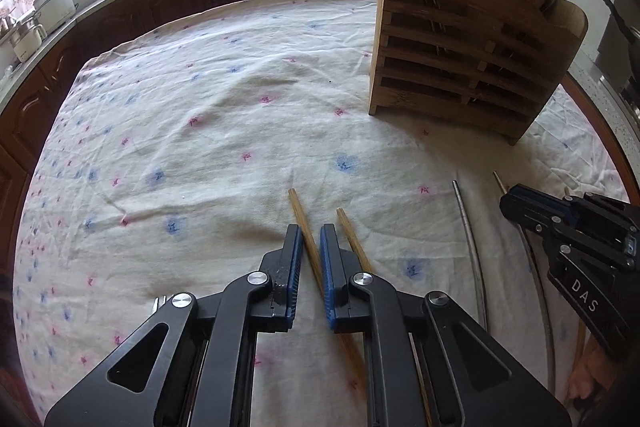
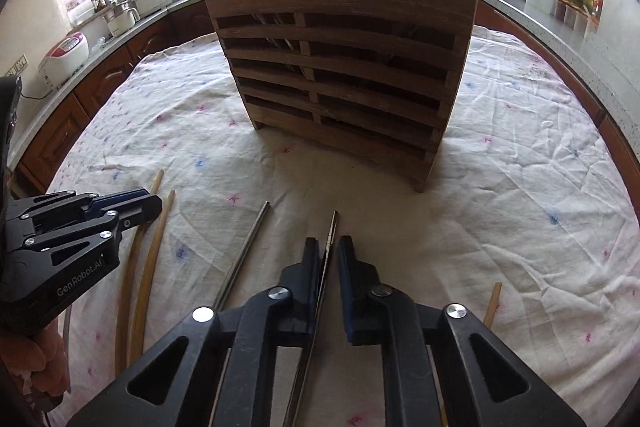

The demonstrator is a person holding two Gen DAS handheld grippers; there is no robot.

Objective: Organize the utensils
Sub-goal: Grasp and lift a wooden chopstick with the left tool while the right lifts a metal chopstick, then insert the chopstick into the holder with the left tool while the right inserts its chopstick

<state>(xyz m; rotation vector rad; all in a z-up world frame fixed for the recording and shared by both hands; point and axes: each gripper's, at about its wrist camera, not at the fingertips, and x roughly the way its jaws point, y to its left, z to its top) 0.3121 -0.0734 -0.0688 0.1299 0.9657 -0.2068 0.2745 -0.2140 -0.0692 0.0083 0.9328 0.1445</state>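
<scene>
My left gripper (image 1: 311, 227) is shut on a wooden chopstick (image 1: 298, 205) that lies on the flowered tablecloth (image 1: 200, 107). A second wooden chopstick (image 1: 352, 235) lies just right of it. My right gripper (image 2: 329, 239) is shut on a thin metal chopstick (image 2: 333, 223), and another metal chopstick (image 2: 256, 231) lies to its left. The slatted wooden utensil holder (image 2: 340, 75) stands upright straight ahead of the right gripper, with utensils in its top. In the left wrist view the utensil holder (image 1: 460, 39) is at the far right. The two grippers are side by side.
One more wooden stick (image 2: 493, 303) lies to the right of the right gripper. The kitchen counter (image 2: 80, 39) with a rice cooker (image 2: 64, 55) and pots runs behind the table. A black pan handle (image 1: 604, 3) juts out beyond the holder.
</scene>
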